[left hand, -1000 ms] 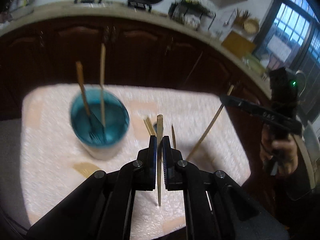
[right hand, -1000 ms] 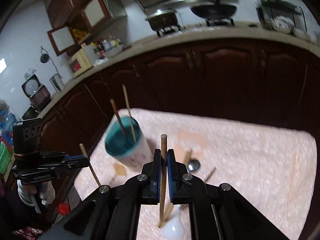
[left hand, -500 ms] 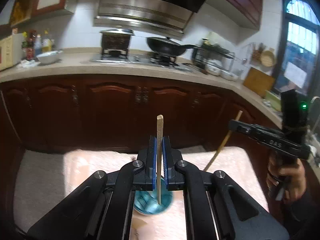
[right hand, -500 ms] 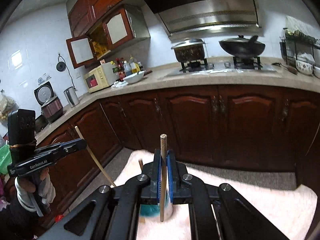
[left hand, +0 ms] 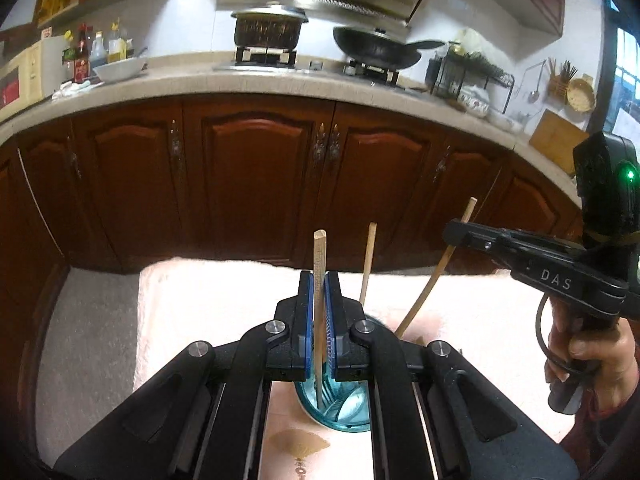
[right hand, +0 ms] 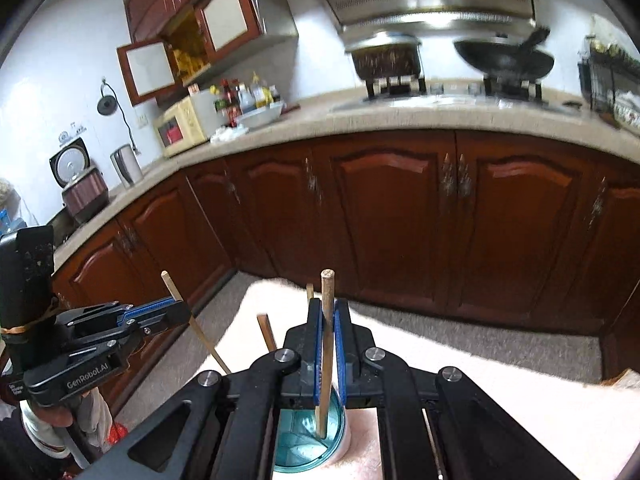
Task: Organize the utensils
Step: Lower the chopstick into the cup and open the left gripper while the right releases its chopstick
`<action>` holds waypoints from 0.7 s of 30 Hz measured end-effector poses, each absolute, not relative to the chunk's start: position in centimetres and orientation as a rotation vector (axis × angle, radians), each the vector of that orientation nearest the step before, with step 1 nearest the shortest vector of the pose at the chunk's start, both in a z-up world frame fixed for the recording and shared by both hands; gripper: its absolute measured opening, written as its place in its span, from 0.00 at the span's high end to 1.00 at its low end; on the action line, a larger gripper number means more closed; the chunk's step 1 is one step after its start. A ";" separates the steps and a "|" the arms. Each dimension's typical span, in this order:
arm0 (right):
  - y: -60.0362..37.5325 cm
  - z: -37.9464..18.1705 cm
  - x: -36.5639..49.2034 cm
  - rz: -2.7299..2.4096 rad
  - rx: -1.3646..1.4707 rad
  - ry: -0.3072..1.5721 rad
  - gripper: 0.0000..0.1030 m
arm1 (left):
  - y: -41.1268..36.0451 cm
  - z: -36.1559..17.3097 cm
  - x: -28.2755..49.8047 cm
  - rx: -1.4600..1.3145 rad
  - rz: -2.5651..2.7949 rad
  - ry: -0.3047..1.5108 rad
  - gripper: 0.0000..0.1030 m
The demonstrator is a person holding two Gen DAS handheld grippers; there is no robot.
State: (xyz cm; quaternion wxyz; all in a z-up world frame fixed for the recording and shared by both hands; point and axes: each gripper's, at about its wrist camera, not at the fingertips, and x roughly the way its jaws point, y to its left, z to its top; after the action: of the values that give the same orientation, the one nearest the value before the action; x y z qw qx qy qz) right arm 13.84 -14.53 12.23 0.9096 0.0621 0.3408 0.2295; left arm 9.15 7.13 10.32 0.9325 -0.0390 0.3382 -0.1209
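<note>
Dim kitchen, strong fisheye bending at the edges. The pale mat (left hand: 224, 292) glares, overexposed. Right-wrist view is motion-blurred above the counter (right hand: 400, 118).

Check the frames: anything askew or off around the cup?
Nothing spilled or damaged. The blue cup stands upright on the white mat. Each claw, left and right, grips one chopstick over the cup; the right's chopstick slants instead of hanging vertical.

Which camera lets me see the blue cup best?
The right wrist view. There the blue cup shows its open mouth and inside below the right claw, with the stick pointing into it. In the left wrist view the cup is mostly hidden behind the left claw; only part shows.
</note>
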 end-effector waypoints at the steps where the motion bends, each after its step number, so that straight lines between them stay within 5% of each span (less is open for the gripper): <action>1: -14.5 11.7 14.0 0.475 0.132 0.713 0.95 | 6.9 10.0 9.2 -0.074 -0.243 0.695 0.96; 21: -15.7 7.1 14.7 0.473 0.173 0.796 0.95 | 5.4 7.3 9.9 -0.080 -0.235 0.729 0.96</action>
State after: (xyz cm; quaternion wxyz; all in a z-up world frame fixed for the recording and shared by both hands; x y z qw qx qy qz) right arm 14.68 -15.73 7.07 0.8912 0.0833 0.3834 0.2278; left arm 9.90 5.40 7.27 0.9268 -0.0389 0.3555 -0.1147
